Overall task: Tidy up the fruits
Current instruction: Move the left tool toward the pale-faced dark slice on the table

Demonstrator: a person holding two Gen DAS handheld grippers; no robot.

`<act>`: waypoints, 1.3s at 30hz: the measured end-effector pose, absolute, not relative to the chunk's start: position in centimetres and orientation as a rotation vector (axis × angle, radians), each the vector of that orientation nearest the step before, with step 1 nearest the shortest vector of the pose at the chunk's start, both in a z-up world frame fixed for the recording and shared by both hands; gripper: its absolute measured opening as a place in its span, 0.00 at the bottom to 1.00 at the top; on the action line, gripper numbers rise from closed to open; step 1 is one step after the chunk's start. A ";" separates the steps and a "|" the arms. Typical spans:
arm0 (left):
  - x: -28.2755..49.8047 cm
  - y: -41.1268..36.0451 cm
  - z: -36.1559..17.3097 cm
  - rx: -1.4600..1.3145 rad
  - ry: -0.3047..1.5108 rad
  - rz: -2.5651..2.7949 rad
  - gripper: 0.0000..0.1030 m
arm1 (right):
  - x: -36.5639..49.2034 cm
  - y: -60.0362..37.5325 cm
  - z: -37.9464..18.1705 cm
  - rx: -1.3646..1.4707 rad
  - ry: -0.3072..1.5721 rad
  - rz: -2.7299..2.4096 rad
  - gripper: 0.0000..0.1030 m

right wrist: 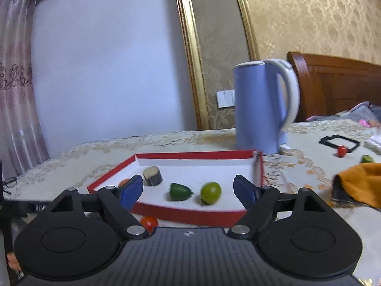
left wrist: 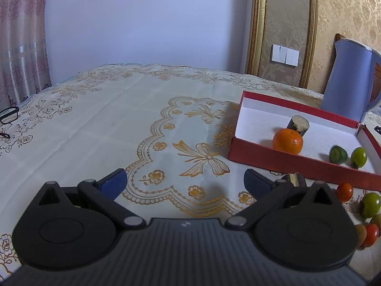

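A shallow red box with a white inside lies on the table. In it are an orange, a dark cut stub, a dark green fruit and a light green fruit. The box also shows in the right wrist view with the dark green fruit and light green fruit. Loose red and green tomatoes lie in front of the box. My left gripper is open and empty over the cloth, left of the box. My right gripper is open and empty above the box's near wall.
A blue kettle stands behind the box. An orange cloth lies at the right, with a red tomato and a green fruit beyond it. Black glasses lie at the table's left edge. A red tomato lies before the box.
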State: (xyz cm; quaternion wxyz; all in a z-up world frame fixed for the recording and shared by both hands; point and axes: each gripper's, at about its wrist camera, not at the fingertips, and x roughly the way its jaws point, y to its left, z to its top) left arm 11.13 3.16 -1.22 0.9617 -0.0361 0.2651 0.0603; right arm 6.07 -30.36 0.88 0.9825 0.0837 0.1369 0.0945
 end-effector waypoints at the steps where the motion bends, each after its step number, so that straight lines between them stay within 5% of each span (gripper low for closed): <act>1: 11.1 3.2 -1.2 -0.073 0.537 0.123 1.00 | 5.6 -30.5 0.6 0.173 0.270 0.175 0.81; 23: 10.0 2.5 -0.7 -0.076 0.485 0.000 1.00 | 4.2 -30.4 -1.5 0.150 0.295 0.101 1.00; 39: 10.1 -1.4 -0.7 -0.009 0.512 -0.111 1.00 | 5.0 -31.3 -1.9 0.199 0.354 0.049 1.00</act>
